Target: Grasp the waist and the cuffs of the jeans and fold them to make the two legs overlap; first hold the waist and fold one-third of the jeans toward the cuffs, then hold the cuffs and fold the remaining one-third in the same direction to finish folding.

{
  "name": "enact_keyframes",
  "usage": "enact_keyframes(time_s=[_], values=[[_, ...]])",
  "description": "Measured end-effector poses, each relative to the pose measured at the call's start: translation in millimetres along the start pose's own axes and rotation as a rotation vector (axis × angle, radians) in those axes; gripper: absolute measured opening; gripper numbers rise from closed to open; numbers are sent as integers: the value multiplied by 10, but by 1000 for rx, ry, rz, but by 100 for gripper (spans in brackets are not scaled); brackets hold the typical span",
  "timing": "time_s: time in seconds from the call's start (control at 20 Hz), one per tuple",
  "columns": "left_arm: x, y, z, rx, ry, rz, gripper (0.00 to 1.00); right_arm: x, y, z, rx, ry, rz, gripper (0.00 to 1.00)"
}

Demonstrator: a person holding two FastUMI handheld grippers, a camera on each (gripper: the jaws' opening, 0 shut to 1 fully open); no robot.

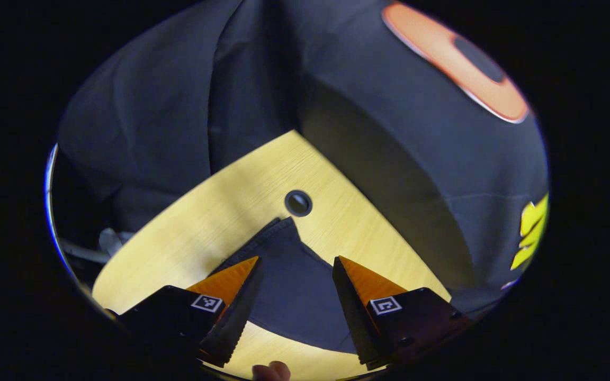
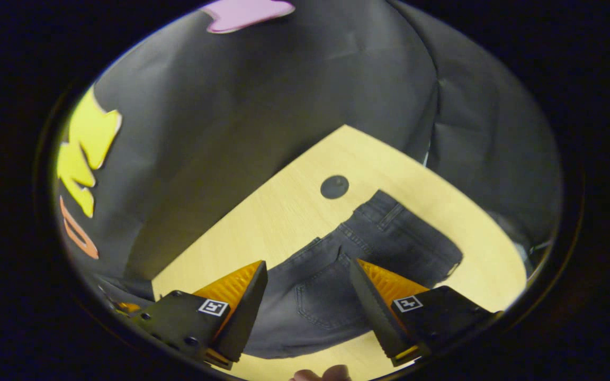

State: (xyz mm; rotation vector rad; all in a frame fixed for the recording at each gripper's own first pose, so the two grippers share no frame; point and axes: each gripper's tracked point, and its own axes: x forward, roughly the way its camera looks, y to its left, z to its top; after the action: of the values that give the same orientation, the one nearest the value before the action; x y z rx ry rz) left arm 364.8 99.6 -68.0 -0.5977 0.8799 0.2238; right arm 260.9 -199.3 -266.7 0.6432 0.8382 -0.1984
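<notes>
Both tools, left tool and right tool, hover wide open, holding nothing, above dark grey denim jeans on the pale wooden worktop; folding appears unstarted.

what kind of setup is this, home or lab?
Looks like a recording booth, not a home: black cloth wall draped close behind a bare light-wood table with a round cable hole. Dark jeans lie flat on it, and each open hand-held gripper carries square tracking markers.
</notes>
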Motion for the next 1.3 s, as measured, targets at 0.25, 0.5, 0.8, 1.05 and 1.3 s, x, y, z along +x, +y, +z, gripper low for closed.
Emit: enact_keyframes(time_s=[0.25,0.5,0.8,1.05,1.3], values=[[-544,-431,-220,297,-243,-61,86,-1014,137,98,-258,-212,-4,98],[-1268,-858,-513,495,-384,-174,100,-2251,380,-26,-453,-435,54,99],[-2088,-1107,-798,560,-623,-258,100,-3007,225,-486,-442,-555,106,98],[-2351,-1135,-1279,524,-690,-241,99,-3012,-135,-799,-402,-552,42,98],[-2407,-1165,-1594,489,-655,-221,99,-2516,-536,-701,-338,-491,5,98]])
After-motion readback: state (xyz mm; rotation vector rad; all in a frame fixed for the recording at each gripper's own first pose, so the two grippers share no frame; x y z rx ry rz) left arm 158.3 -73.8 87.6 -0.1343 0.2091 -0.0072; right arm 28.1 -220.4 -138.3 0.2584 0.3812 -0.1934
